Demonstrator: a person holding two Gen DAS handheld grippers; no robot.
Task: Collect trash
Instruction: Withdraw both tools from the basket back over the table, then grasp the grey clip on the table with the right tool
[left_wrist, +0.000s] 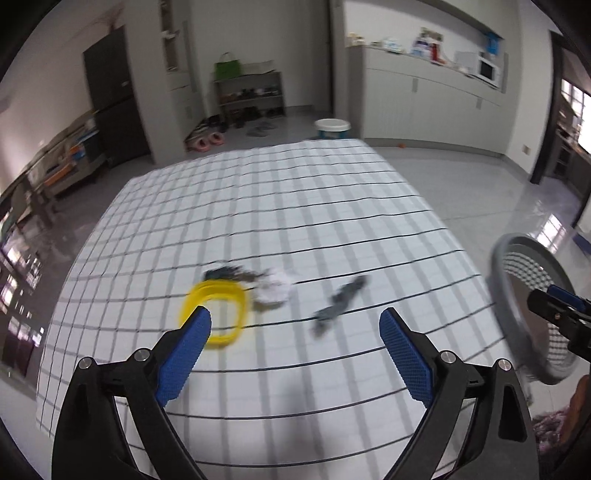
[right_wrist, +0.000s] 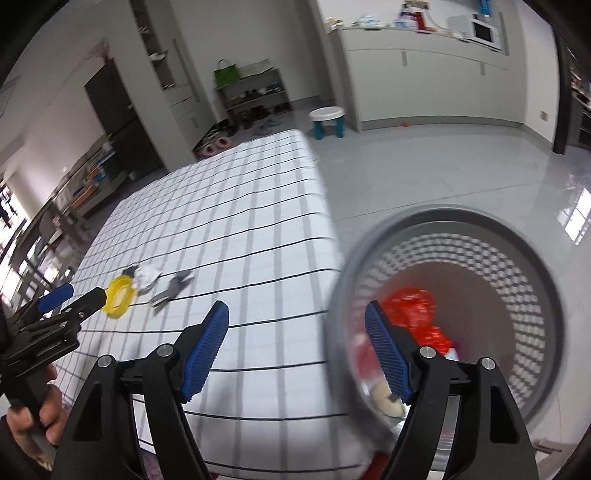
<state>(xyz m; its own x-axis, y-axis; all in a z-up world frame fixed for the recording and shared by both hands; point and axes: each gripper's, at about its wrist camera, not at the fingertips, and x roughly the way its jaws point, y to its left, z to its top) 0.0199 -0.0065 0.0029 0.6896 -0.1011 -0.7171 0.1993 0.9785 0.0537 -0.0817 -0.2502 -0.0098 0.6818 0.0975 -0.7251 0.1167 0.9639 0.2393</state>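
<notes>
The left gripper (left_wrist: 295, 323) fills the lower part of its own view, black arms rising to blue ribbed pads (left_wrist: 186, 358) spread wide apart, nothing between them. The right gripper (right_wrist: 297, 321) stands likewise in the lower middle of its view, jaws wide and empty. At the lower left of the right view, a bare hand (right_wrist: 40, 413) grips the left tool's handle.

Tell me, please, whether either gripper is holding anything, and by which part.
Nothing is held: the left gripper and the right gripper both stand open and empty.
</notes>
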